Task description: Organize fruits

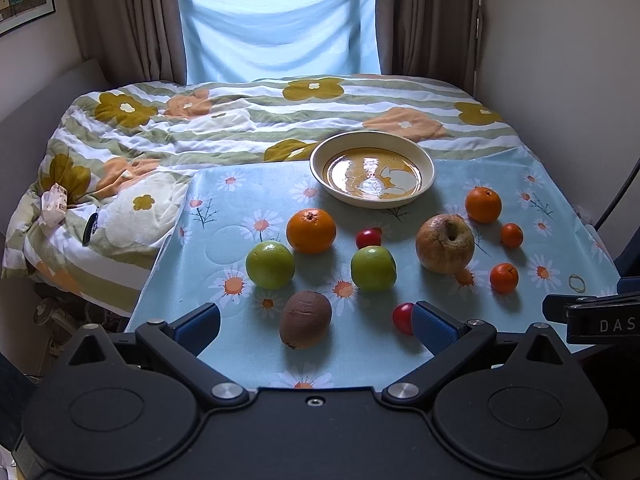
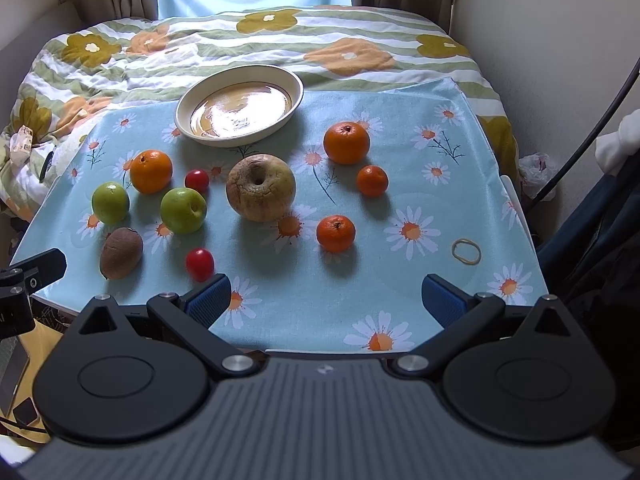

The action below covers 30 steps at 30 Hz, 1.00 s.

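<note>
Fruit lies spread on a light blue daisy cloth [image 2: 440, 152]: a brown kiwi [image 1: 306, 319], two green apples [image 1: 270, 264] [image 1: 373, 268], a big wrinkled yellow apple [image 2: 261, 187], large oranges [image 1: 311, 230] [image 2: 346, 142], small mandarins [image 2: 336, 233] [image 2: 372, 180] and two red cherry tomatoes [image 2: 199, 264] [image 2: 197, 180]. A cream bowl [image 2: 188, 100] with a glossy amber floor sits empty at the cloth's far edge. My left gripper [image 1: 316, 322] is open at the near edge, its fingers either side of the kiwi. My right gripper [image 2: 326, 298] is open over bare cloth, short of the nearest mandarin.
The cloth covers a board on a bed with a flowered quilt [image 1: 168, 120]. A rubber band [image 2: 466, 250] lies at the near right. Walls close in on both sides, with curtains [image 1: 128, 20] and a window behind. A dark cable [image 2: 592, 128] hangs at the right.
</note>
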Motion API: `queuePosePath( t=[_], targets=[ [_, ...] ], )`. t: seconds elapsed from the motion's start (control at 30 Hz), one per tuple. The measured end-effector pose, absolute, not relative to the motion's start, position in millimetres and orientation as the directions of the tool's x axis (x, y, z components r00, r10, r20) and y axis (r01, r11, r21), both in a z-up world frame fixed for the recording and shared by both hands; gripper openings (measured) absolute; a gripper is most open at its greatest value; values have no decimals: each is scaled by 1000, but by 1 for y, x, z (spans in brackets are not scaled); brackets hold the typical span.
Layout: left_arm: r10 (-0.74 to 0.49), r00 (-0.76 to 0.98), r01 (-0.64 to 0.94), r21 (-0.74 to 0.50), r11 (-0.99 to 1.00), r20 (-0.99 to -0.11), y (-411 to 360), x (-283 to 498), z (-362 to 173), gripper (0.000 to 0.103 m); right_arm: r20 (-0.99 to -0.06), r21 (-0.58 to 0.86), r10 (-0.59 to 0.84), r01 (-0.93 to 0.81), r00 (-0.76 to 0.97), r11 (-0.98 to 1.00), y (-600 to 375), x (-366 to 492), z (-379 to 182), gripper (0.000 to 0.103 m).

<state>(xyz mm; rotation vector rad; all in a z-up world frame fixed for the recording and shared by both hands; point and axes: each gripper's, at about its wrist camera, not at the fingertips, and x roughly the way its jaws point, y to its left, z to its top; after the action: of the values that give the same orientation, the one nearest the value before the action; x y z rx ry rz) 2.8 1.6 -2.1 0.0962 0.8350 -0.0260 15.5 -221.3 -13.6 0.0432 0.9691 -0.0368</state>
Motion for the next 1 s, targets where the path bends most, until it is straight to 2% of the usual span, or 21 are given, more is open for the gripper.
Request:
queuePosePath(
  t=[1.0],
  targets=[
    [10, 675, 62, 69, 996, -737, 1, 6, 1, 103, -821, 11, -18, 47, 570, 999, -214, 18, -13, 103]
  ],
)
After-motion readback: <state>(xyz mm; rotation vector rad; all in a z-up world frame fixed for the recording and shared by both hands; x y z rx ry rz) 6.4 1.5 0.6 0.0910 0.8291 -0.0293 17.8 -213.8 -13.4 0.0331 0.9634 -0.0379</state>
